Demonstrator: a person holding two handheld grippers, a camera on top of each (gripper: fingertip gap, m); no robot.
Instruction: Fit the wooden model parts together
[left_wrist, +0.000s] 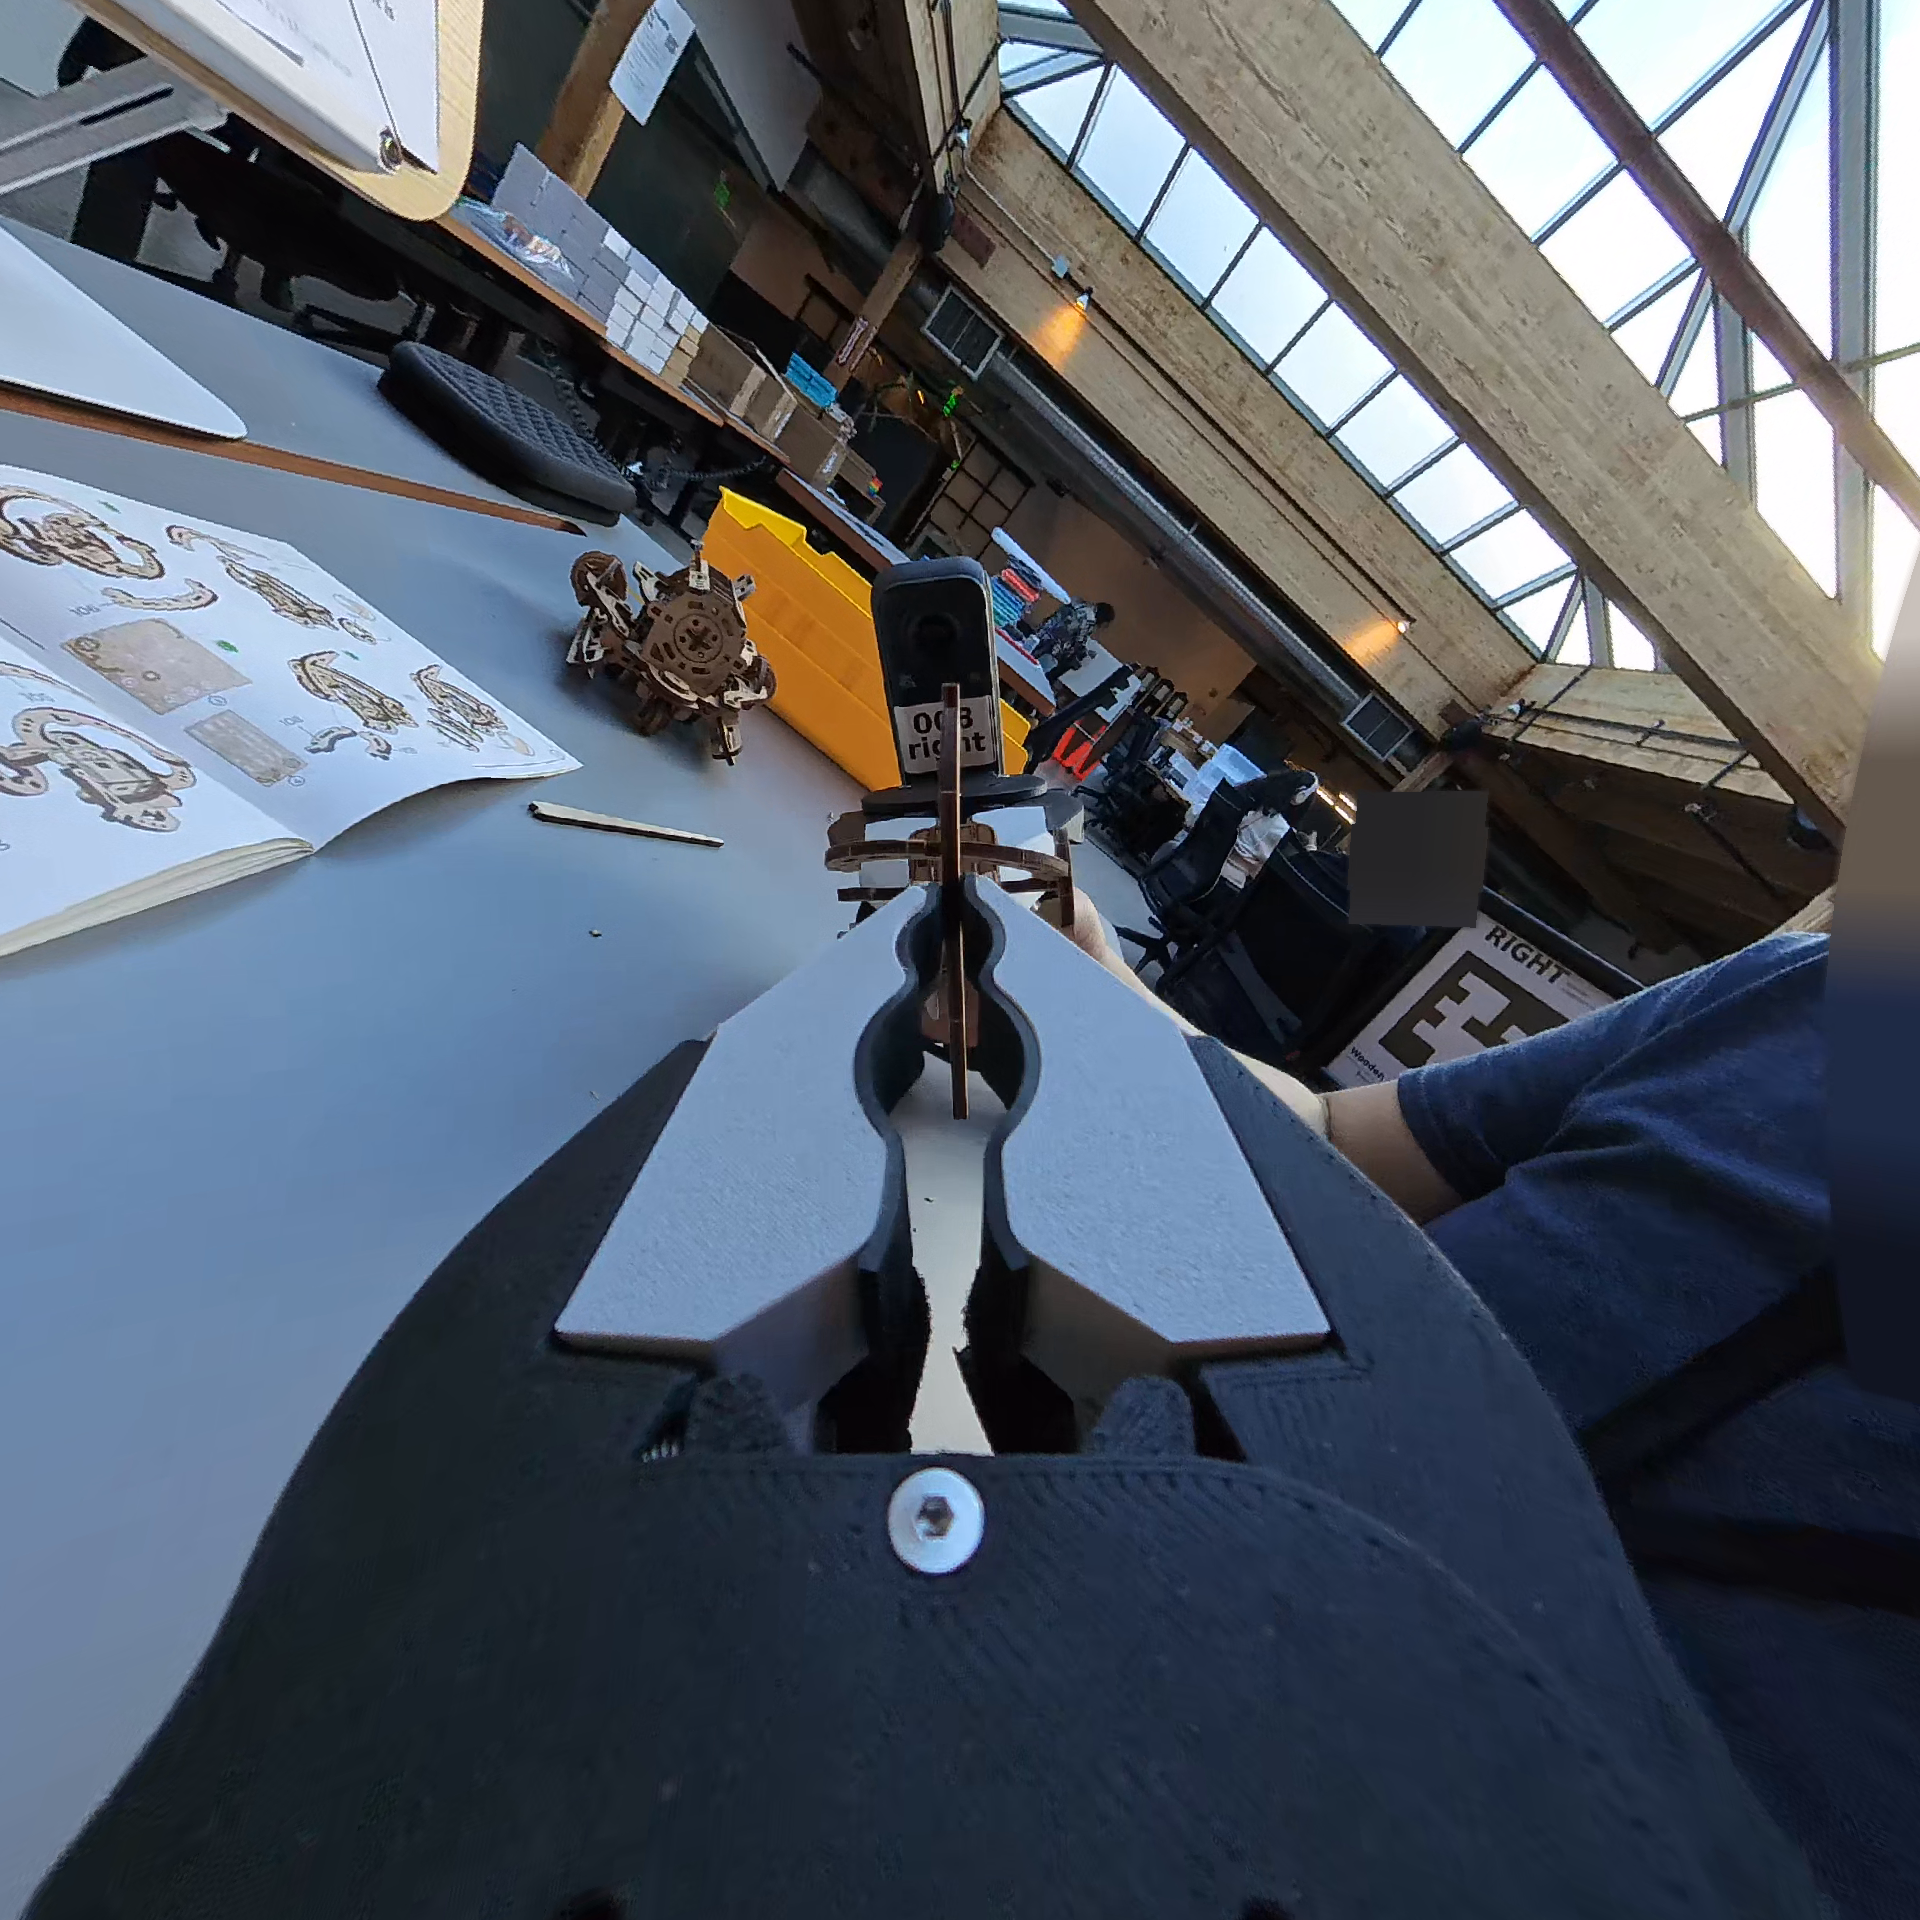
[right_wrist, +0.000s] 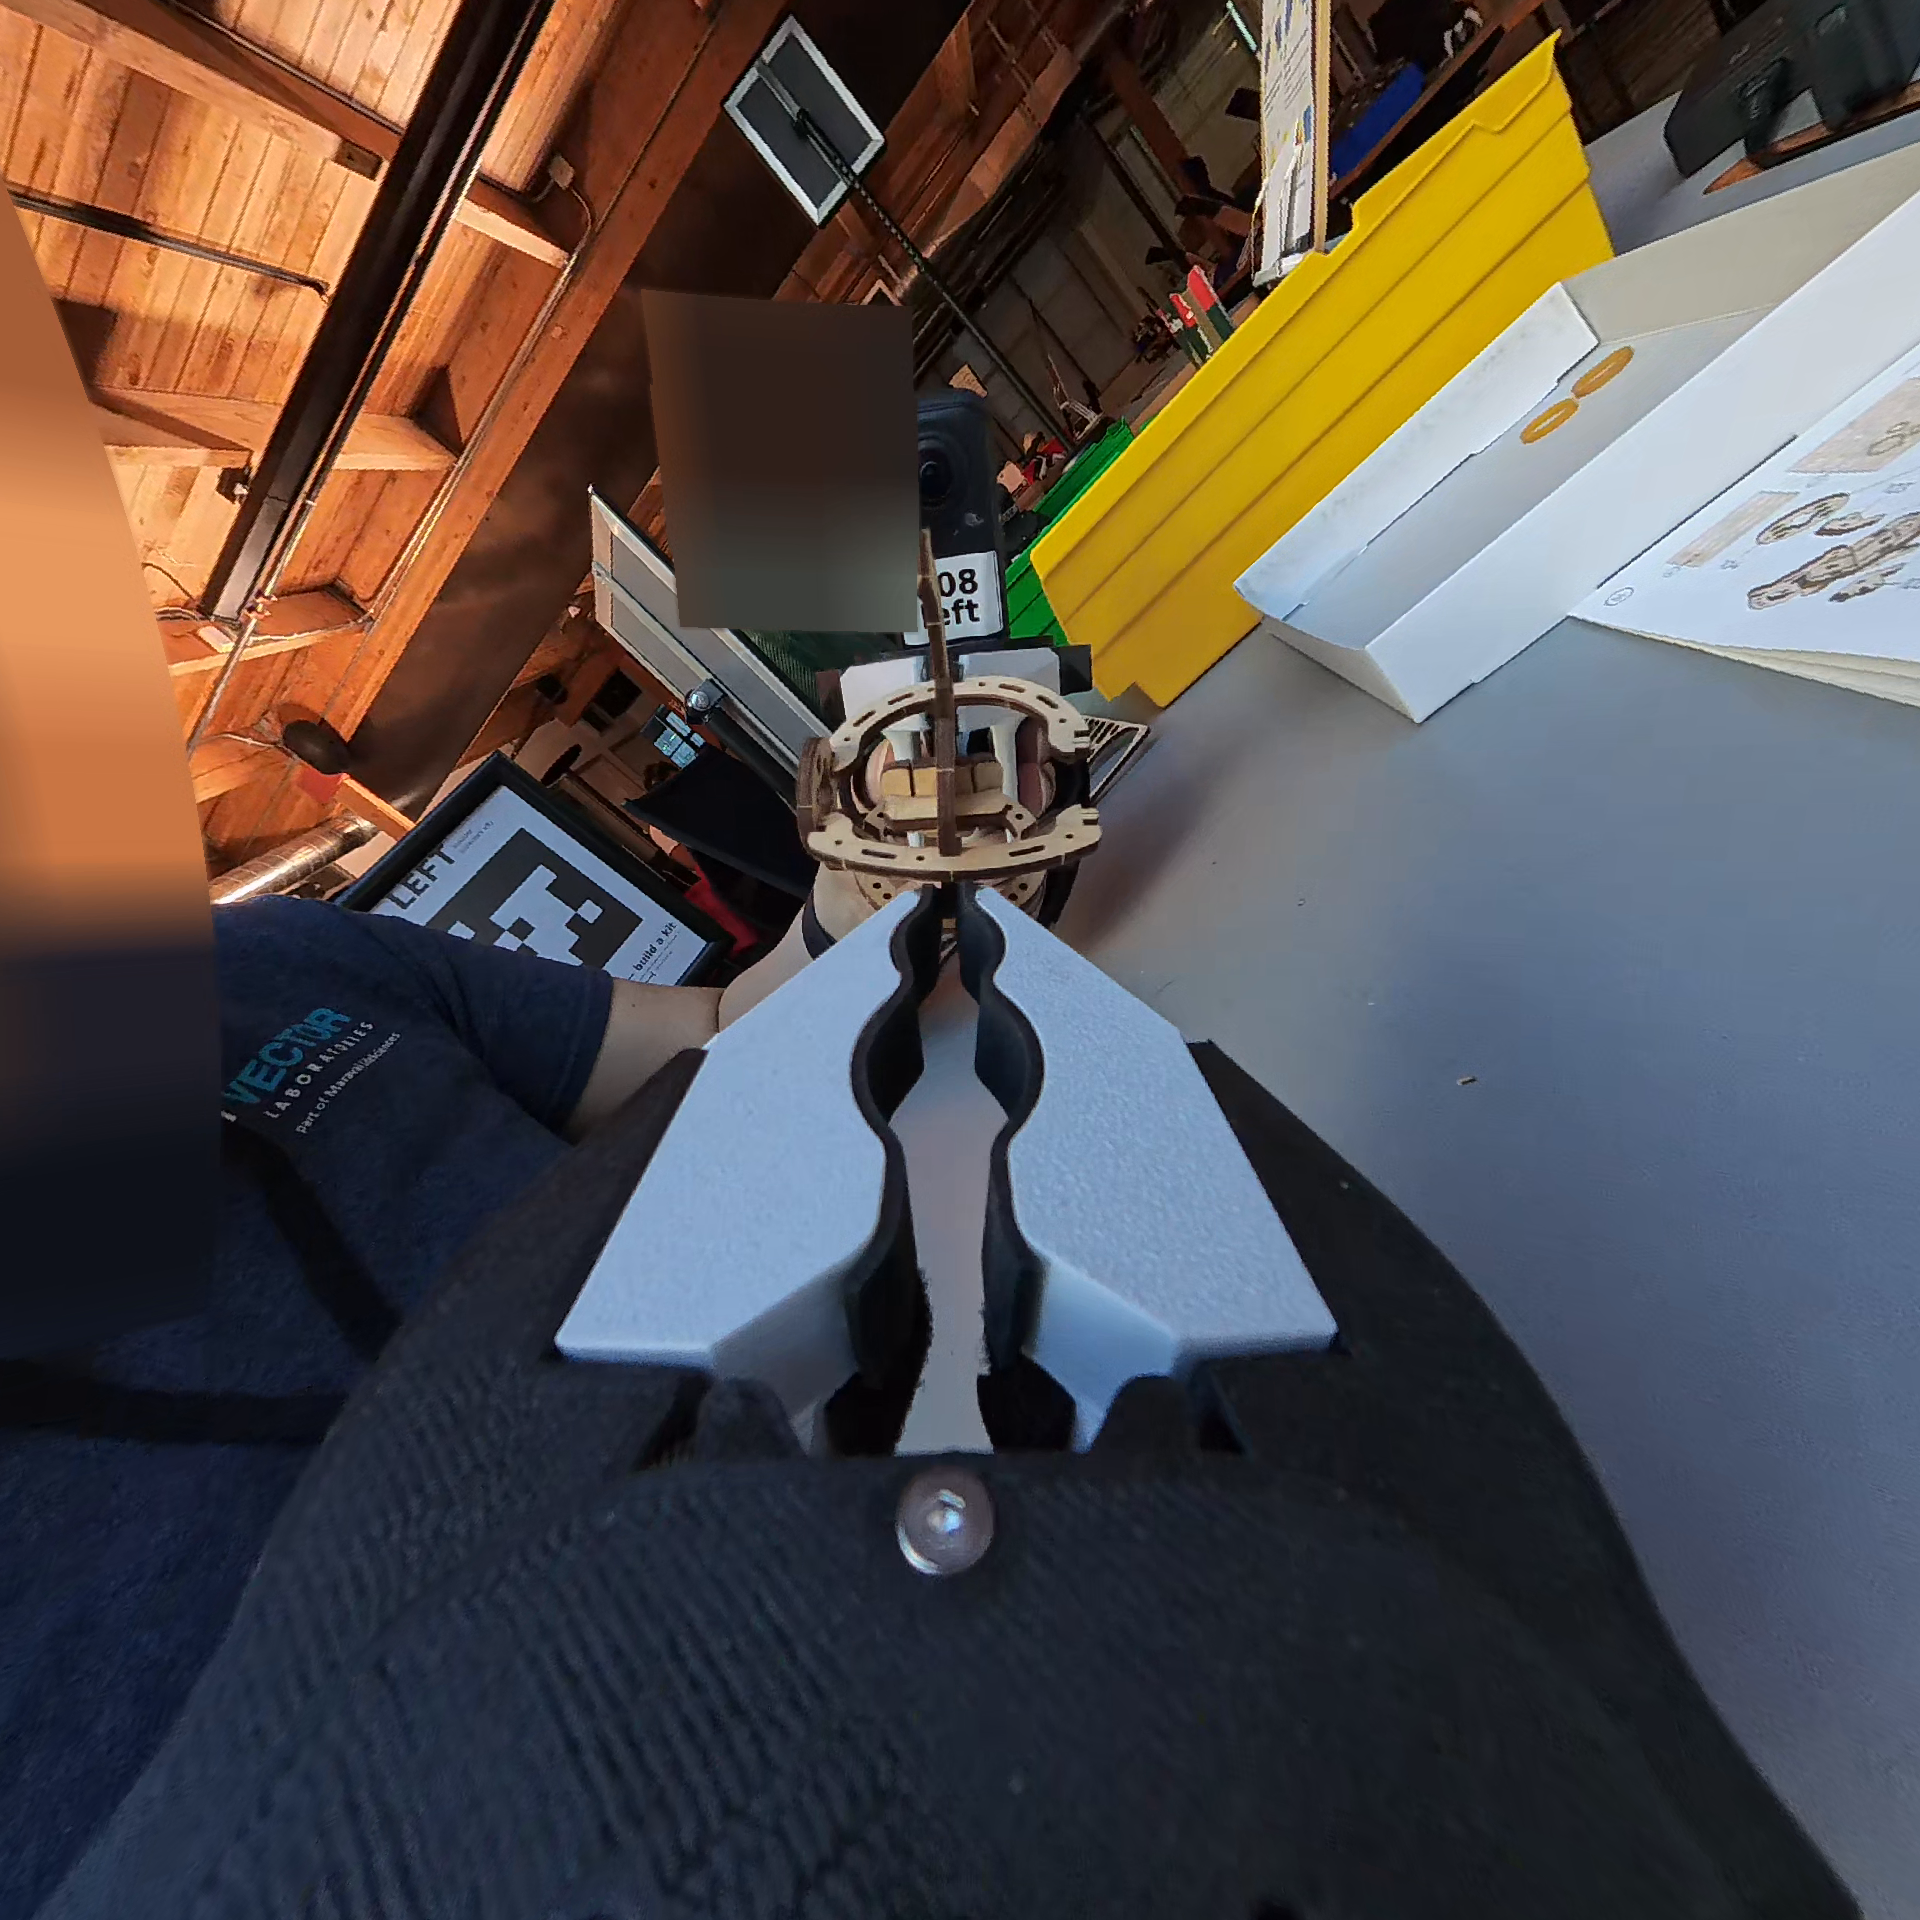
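My left gripper (left_wrist: 948, 894) is shut on a thin flat wooden piece (left_wrist: 957, 1023), seen edge-on and standing upright between the fingers. Its upper edge reaches into a ringed wooden sub-assembly (left_wrist: 940, 854) just beyond the fingertips. My right gripper (right_wrist: 948, 902) is shut on the lower part of that ringed sub-assembly (right_wrist: 951, 821), which is held above the grey table (right_wrist: 1455, 1039). The flat piece (right_wrist: 938, 686) passes upright through the rings. The two grippers face each other, tips close together. A larger built wooden model (left_wrist: 675, 649) stands on the table to the left.
An open instruction booklet (left_wrist: 208, 707) lies at the left, with a loose wooden stick (left_wrist: 623, 824) beside it. A yellow bin (right_wrist: 1320, 395) and a white box (right_wrist: 1455, 499) stand along the table's far side. A black pad (left_wrist: 509, 426) lies farther back. A person's arms in dark blue sleeves (left_wrist: 1610, 1122) are close by. There is about 4 centimeters between the tips of the two grippers.
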